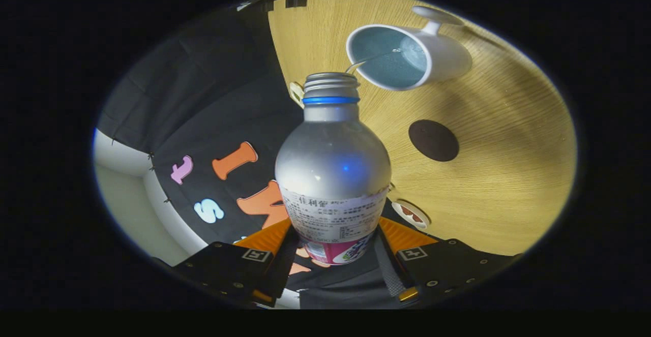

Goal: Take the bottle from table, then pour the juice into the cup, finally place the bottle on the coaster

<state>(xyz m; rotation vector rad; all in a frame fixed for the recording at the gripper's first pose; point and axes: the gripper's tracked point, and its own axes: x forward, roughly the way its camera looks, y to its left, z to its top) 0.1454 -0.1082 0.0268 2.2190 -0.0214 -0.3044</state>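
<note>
Silver aluminium is what we see first: the bottle [333,174], uncapped, with a blue ring under its threaded neck and a paper label round its lower body, sits between the two fingers of the claw [335,255], which is closed on it, one finger pressing each side of the labelled part. We take the bottle as our landmark. Just beyond its mouth stands the white cup [407,55], its opening turned toward the bottle and its handle on the far side, and a thin stream of liquid [374,58] runs from the bottle's lip into the cup, where some liquid already seems to lie against the inner wall. The wooden table [508,174] appears steeply tilted behind the bottle, which we read as the claw itself being tipped for the pour. On that table, nearer to the bottle than the cup and off to the same side, lies the dark round coaster [433,140], bare, with nothing on it, well apart from the cup. We judge the task to be at its middle step: the bottle is off the table and in hand, so the taking is done; the pouring is under way, though we cannot tell how much juice remains inside; setting the bottle upright on the coaster is not yet done.
</note>
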